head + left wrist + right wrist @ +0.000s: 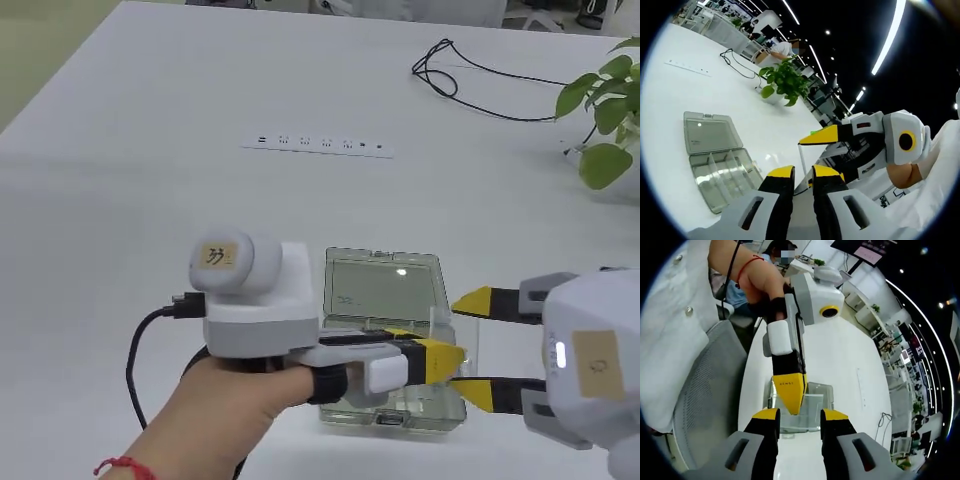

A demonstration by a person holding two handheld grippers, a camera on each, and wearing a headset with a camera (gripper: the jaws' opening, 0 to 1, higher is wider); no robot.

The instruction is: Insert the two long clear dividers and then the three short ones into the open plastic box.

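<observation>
The left gripper point(440, 357) and right gripper point(470, 346) are showing white bodies and black, yellow-tipped fingers. Between the right fingers a divider point(820, 412) is looking clear, the plastic box point(385, 285) beneath them clear grey-green.

A tan sticker point(219, 256) on top of the left gripper point(445, 358) carries a handwritten mark resembling "33". A second sticker point(598, 366) on the right gripper point(470, 346) shows one character like "Q". Small lettering point(787, 383) on one of the left gripper's fingers is too small to read.
</observation>
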